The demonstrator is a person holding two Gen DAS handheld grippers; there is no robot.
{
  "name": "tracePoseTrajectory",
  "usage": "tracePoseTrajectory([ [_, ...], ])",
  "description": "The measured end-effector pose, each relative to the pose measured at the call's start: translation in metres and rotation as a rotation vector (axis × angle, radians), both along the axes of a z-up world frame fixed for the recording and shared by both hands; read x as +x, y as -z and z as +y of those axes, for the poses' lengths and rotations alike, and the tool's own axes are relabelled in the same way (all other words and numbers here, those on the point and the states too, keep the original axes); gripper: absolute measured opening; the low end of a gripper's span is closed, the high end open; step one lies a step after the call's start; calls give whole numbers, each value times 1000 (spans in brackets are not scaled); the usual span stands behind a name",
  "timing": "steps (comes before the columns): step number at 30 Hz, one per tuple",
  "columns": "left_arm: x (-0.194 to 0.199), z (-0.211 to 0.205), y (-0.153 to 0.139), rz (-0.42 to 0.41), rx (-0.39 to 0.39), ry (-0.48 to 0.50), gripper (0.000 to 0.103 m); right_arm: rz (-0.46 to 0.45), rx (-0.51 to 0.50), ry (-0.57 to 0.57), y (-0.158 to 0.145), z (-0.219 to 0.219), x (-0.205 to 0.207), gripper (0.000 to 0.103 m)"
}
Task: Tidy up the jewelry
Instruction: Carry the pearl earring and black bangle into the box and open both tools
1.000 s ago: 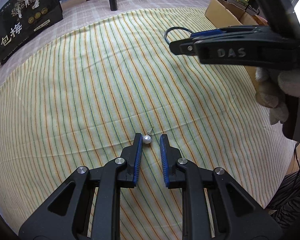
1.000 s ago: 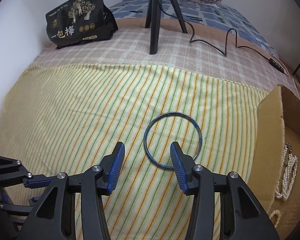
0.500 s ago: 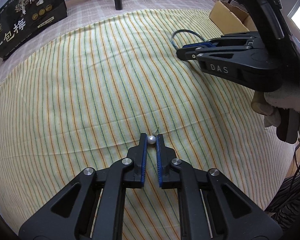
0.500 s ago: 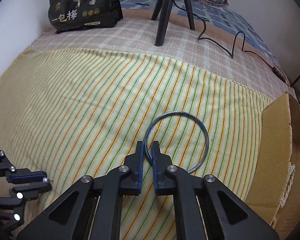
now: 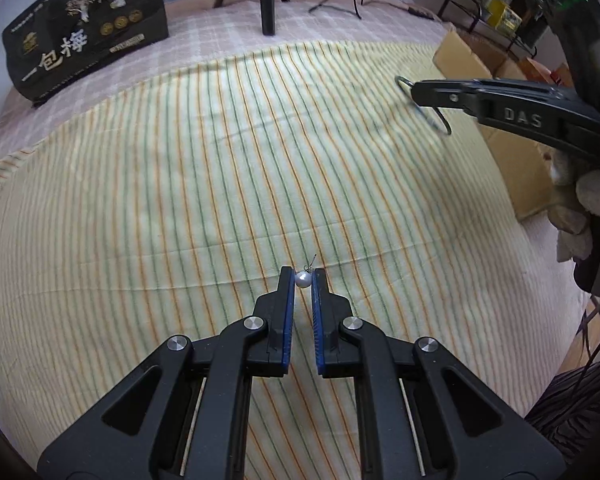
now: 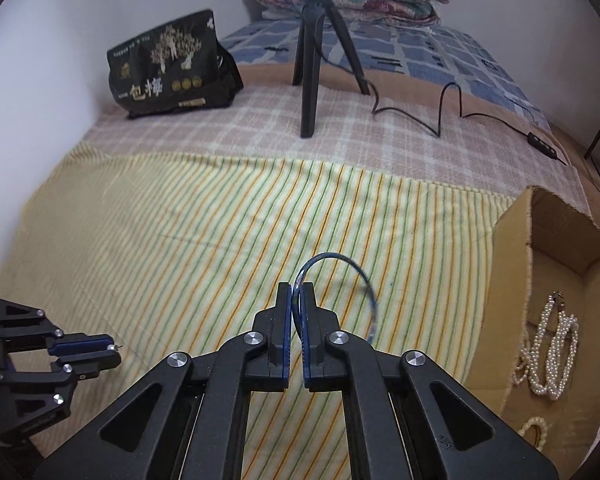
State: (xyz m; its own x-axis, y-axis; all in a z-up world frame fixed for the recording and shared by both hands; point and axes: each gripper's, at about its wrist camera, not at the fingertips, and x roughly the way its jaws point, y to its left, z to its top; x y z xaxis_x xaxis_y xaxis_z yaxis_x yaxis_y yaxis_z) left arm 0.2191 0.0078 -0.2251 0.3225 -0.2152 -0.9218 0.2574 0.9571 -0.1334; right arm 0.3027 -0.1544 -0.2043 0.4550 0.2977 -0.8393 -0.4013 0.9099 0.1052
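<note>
My left gripper [image 5: 302, 276] is shut on a small pearl earring [image 5: 302, 279], its wire hook sticking out past the tips, just above the striped cloth [image 5: 180, 200]. My right gripper [image 6: 297, 294] is shut on the rim of a thin blue bangle [image 6: 364, 280], which hangs tilted in the air above the cloth. In the left wrist view the right gripper [image 5: 414, 90] reaches in from the upper right with the bangle [image 5: 440, 122] dangling below it. The left gripper [image 6: 114, 350] shows at the lower left of the right wrist view.
An open cardboard box [image 6: 512, 248] stands at the right edge of the bed with pearl necklaces [image 6: 548, 352] inside. A black bag [image 6: 168, 68] and a tripod [image 6: 310, 60] with a trailing cable [image 6: 440, 112] sit at the back. A gloved hand [image 5: 580, 208] holds the right gripper.
Both grippers went from open to shut: the left on the pearl earring, the right on the bangle's rim. The bangle has come up off the cloth and tilted; the earring has risen slightly.
</note>
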Motion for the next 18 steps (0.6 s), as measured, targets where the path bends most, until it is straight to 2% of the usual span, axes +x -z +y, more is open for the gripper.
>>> tracePoseTrajectory([
  [8, -4, -14, -28, -52, -37, 7, 7, -42, 77, 24, -33, -28, -11, 2],
  [18, -4, -53, -52, -103, -82, 46, 7, -103, 112, 78, -62, -75, -27, 2],
])
